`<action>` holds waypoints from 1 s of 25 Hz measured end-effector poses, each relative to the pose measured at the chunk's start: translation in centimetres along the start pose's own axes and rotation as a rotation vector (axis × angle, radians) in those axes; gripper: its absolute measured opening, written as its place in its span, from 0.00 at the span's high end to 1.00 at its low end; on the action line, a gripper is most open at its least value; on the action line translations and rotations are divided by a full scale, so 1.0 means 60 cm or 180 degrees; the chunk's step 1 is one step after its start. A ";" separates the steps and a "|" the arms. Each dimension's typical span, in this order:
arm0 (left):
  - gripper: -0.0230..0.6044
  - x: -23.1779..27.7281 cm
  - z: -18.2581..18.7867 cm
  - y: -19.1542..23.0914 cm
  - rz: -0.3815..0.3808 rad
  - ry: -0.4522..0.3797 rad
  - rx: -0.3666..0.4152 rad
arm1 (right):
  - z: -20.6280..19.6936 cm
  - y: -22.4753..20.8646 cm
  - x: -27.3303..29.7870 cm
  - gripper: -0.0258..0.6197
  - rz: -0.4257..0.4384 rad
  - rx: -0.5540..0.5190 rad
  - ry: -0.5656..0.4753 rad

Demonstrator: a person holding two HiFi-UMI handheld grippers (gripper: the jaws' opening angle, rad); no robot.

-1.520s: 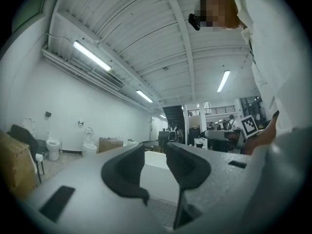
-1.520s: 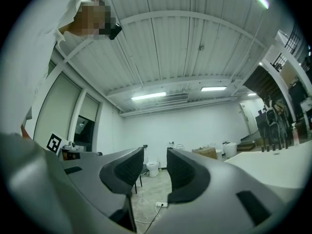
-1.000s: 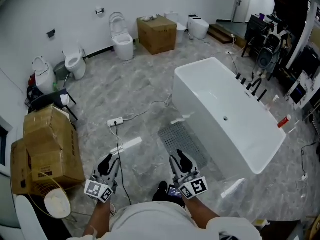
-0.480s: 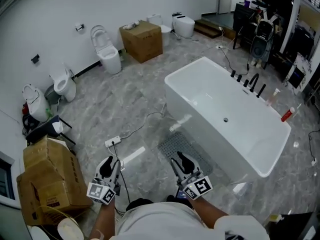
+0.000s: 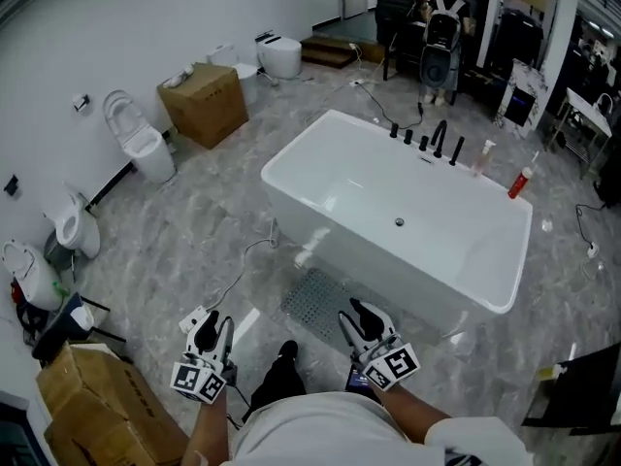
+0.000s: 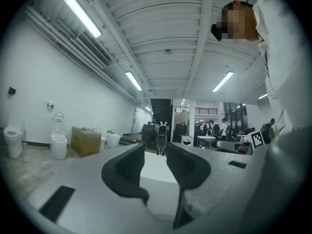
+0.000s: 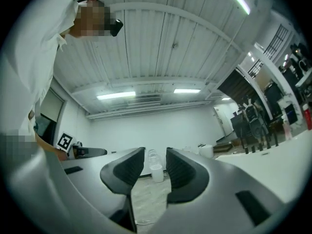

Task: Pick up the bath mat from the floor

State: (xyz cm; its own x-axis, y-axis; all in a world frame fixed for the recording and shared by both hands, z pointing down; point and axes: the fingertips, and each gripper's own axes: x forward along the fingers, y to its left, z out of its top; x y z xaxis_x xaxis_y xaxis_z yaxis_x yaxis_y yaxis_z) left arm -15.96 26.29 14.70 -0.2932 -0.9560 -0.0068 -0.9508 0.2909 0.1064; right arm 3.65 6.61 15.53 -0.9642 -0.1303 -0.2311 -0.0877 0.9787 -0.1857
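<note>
The bath mat (image 5: 314, 301) is a grey perforated rectangle lying flat on the marble floor against the near side of the white bathtub (image 5: 320, 178). In the head view my left gripper (image 5: 214, 325) is held low to the left of the mat, above the floor, jaws apart and empty. My right gripper (image 5: 362, 313) hovers over the mat's near right corner, also empty. In the left gripper view the left gripper (image 6: 155, 152) points level at the tub's wall. The right gripper (image 7: 155, 156) points across the floor at a distant toilet (image 7: 156, 172).
A white power strip (image 5: 195, 319) with its cable lies on the floor by my left gripper. Cardboard boxes (image 5: 102, 411) stand at lower left, another box (image 5: 205, 105) and toilets (image 5: 146, 150) along the far wall. Black taps (image 5: 435, 142) and a red bottle (image 5: 521, 183) sit on the tub's far rim.
The whole view has swung left to right as the person stepped round toward the tub. The mat now lies between the two grippers, closer in. Both grippers stay apart and empty.
</note>
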 end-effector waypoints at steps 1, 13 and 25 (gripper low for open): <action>0.74 0.021 0.003 0.006 -0.0076 -0.0008 -0.0012 | 0.000 -0.012 0.003 0.71 -0.0085 -0.0026 0.0009; 0.74 0.338 0.024 0.108 -0.1373 0.0062 -0.0080 | 0.020 -0.114 0.097 0.71 -0.1435 -0.0340 -0.0215; 0.74 0.546 -0.093 0.154 -0.2276 0.0440 -0.0157 | -0.014 -0.145 0.031 0.71 -0.2873 -0.0678 -0.0103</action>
State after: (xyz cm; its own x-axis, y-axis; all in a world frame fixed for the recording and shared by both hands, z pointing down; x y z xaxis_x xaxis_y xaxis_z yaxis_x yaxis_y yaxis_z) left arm -33.80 -2.55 21.03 0.4162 -0.9086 0.0339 -0.8986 -0.4054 0.1676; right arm 2.39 -2.02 17.49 -0.5008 -0.8583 -0.1114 -0.8490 0.5122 -0.1297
